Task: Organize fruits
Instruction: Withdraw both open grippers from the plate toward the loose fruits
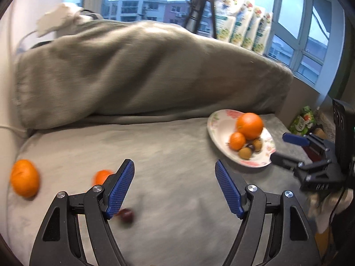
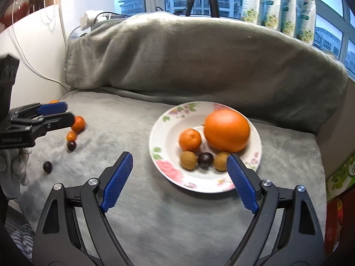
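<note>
A floral plate (image 2: 168,170) (image 1: 216,133) sits on the grey blanket and holds a big orange (image 2: 226,130) (image 1: 249,126), a mandarin (image 2: 190,139), two brown fruits (image 2: 188,160) and a dark plum (image 2: 205,160). My right gripper (image 2: 179,166) is open and empty just in front of the plate; it also shows in the left wrist view (image 1: 283,148). My left gripper (image 1: 174,173) is open and empty over the blanket; it also shows in the right wrist view (image 2: 64,113). Loose fruit lies left: a mandarin (image 1: 24,178), a smaller one (image 1: 101,176), a plum (image 1: 127,215).
In the right wrist view more loose fruit lies left of the plate: two mandarins (image 2: 78,123) (image 2: 71,136) and two plums (image 2: 71,145) (image 2: 47,166). A blanket-covered bolster (image 2: 199,62) runs behind. Packets (image 2: 288,6) stand on the windowsill. Boxes (image 2: 339,181) stand at the right edge.
</note>
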A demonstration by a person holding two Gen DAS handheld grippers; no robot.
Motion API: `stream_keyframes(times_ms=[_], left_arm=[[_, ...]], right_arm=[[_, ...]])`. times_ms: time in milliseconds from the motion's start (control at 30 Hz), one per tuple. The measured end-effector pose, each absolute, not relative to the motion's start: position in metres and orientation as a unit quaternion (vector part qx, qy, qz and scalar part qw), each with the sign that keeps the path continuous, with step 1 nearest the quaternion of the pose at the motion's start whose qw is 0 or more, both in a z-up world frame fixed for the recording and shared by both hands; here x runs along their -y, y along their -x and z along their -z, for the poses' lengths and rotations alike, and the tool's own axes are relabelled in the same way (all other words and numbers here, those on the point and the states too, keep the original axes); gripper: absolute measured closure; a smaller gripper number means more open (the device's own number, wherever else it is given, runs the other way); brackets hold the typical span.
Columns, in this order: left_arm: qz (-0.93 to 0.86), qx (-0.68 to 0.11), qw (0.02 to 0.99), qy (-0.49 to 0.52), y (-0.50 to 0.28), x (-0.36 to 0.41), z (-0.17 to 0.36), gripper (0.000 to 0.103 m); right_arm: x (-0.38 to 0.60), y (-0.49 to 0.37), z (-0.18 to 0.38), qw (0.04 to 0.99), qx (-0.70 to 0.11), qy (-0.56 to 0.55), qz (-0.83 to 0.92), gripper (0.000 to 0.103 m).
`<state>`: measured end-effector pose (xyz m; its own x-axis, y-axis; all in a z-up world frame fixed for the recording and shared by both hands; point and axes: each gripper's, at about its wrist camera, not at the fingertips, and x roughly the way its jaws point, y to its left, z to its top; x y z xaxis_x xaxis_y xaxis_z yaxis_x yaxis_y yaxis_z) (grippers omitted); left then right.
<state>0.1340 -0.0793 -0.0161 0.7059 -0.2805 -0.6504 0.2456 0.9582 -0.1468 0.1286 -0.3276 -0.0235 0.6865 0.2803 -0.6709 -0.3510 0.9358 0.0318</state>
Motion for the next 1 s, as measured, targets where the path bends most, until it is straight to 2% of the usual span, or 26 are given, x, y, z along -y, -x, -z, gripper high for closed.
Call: stream_keyframes(times_ms=[333,700,767,900,1000], left_arm=[[0.092,-0.351,0.931,0.043,-0.088,0.02,0.027,0.028],[0.102,-0.38,0.917,0.068,-0.056,0.007,0.059,0.05],[0.107,-0.387,0.913,0.071,-0.053,0.007,0.066,0.055],[0.118,-0.398,0.907,0.07,-0.053,0.011,0.076,0.061],[0.121,-0.403,0.904,0.073,-0.054,0.01,0.081,0.062]], right_arm=[[0.276,-0.139,0.02,0.898,-0.366,0.035,-0.241,0.014],[0.198,-0.145,0.026,0.866,-0.384,0.066,-0.313,0.015],[0.184,-0.147,0.029,0.857,-0.392,0.067,-0.327,0.024],[0.161,-0.151,0.038,0.838,-0.414,0.067,-0.349,0.03],[0.146,-0.159,0.048,0.823,-0.436,0.064,-0.358,0.043]])
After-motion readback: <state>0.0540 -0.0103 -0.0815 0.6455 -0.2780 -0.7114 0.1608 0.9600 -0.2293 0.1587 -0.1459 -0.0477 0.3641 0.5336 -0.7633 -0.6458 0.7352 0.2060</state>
